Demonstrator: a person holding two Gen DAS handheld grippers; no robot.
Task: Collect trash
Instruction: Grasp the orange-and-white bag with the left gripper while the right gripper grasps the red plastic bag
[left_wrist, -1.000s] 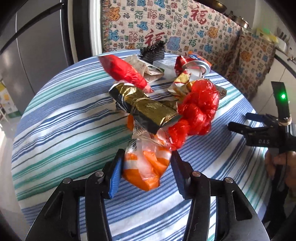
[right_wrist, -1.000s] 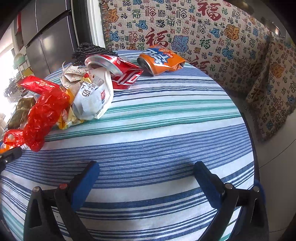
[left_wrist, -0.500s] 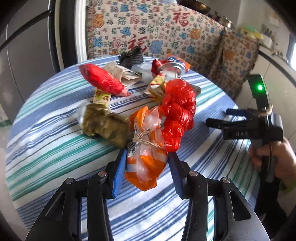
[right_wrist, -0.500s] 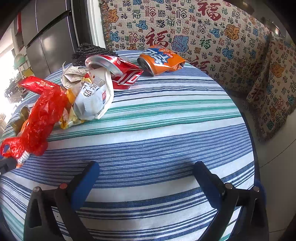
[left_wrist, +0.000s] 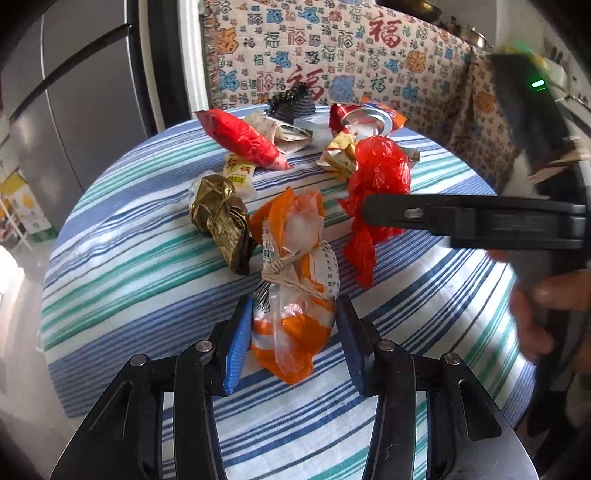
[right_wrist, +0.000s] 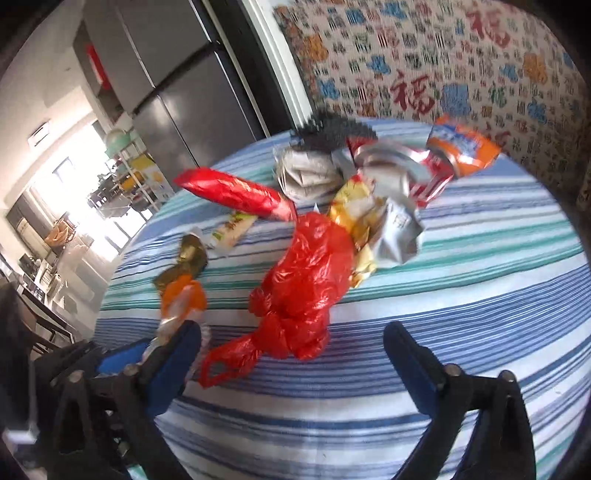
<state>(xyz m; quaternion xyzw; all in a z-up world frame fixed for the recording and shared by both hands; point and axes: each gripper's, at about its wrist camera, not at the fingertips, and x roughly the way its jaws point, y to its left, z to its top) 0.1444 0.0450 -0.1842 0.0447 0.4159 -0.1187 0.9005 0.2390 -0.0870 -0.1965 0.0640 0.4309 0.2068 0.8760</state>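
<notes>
Gripping an orange-and-clear wrapper (left_wrist: 293, 306) tied with string, the left gripper (left_wrist: 293, 334) at 6 o'clock of the left wrist view, both blue pads (left_wrist: 238, 343) pressed narrow against its sides, the bundle's upper end rising toward the centre over the striped tablecloth (left_wrist: 122, 254). Just at 9 o'clock of the wrapper, a crumpled gold foil packet (left_wrist: 221, 218); beyond it at 11 o'clock a small yellow-labelled sachet (left_wrist: 240, 175) and a long red snack bag (left_wrist: 240, 138). At 1 o'clock a red plastic bag (left_wrist: 380, 173), partly crossed by the dark finger of the right gripper (left_wrist: 461, 218) reaching in from 3 o'clock, a hand (left_wrist: 543, 314) on its handle at the right edge, blurred. At 12 o'clock, far across the table, a dark spiky object (left_wrist: 291, 103), crushed cans (left_wrist: 364, 118) and paper scraps, before a patterned cloth (left_wrist: 332, 48). In the right wrist view, blurred: right gripper (right_wrist: 291, 354) at 6 o'clock, fingers wide apart though just lately narrowing, nothing pressed by the pads, the red plastic bag (right_wrist: 303, 284) lying ahead with its handle loop between the fingertips. At 9 o'clock the left gripper (right_wrist: 122, 362) with the orange-and-clear wrapper (right_wrist: 181, 306); gold foil packet (right_wrist: 184, 258) just beyond. Toward 12 o'clock, red snack bag (right_wrist: 236, 192), silver wrappers (right_wrist: 395, 229), crushed cans (right_wrist: 417, 166) and an orange can (right_wrist: 465, 147) at 1 o'clock, striped tablecloth (right_wrist: 480, 295) beneath all.
</notes>
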